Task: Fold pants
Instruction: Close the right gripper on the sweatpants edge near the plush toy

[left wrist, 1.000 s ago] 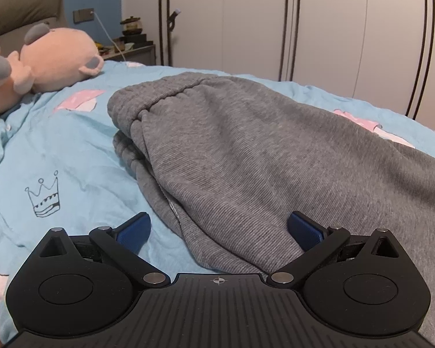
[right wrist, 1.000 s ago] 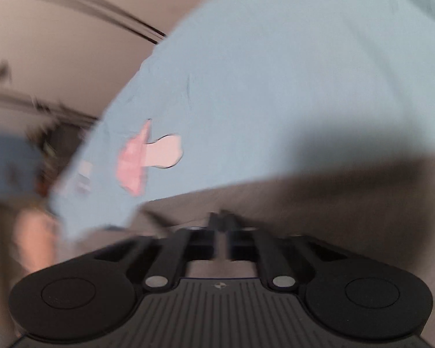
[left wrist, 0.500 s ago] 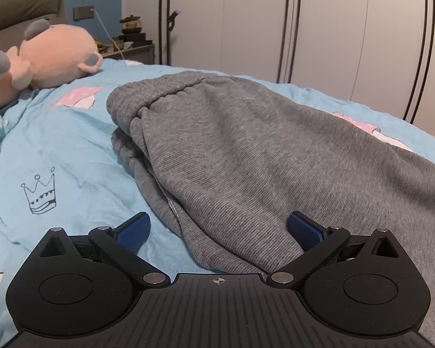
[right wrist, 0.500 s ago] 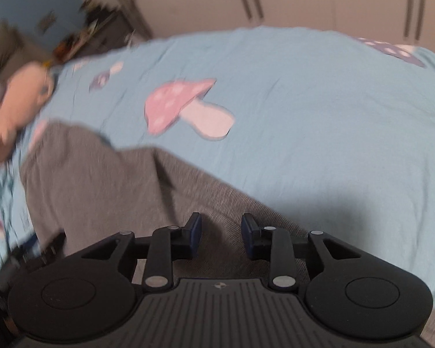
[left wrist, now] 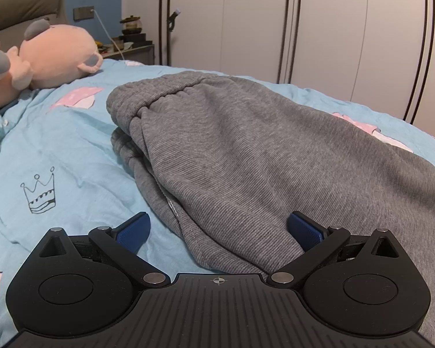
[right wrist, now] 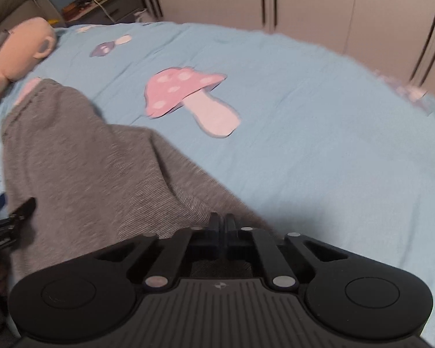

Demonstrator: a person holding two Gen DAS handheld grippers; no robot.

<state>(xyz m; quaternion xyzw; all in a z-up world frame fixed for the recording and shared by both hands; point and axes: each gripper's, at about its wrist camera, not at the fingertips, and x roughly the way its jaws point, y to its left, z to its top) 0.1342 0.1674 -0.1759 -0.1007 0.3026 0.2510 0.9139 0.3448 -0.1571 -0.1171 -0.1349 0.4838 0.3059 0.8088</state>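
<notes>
The grey pants (left wrist: 246,150) lie folded lengthwise on the light blue bed sheet (left wrist: 72,159), waistband at the far end. My left gripper (left wrist: 217,229) is open, its blue pads on either side of the near edge of the pants, low over the cloth. In the right wrist view the pants (right wrist: 87,159) stretch away to the left. My right gripper (right wrist: 224,226) is shut, its fingers pressed together at the pants' edge; whether cloth sits between them is hidden. The left gripper (right wrist: 11,220) shows at the left edge of that view.
A pink plush toy (left wrist: 52,58) lies at the bed's head on the left. A bedside table (left wrist: 130,46) with small items stands behind it. White wardrobe doors (left wrist: 304,29) line the far side. A pink mushroom print (right wrist: 188,98) marks the sheet right of the pants.
My right gripper swung from a blurred tilted view to level over the pants; its fingers opened slightly, then closed again. My left gripper stayed open and barely moved.
</notes>
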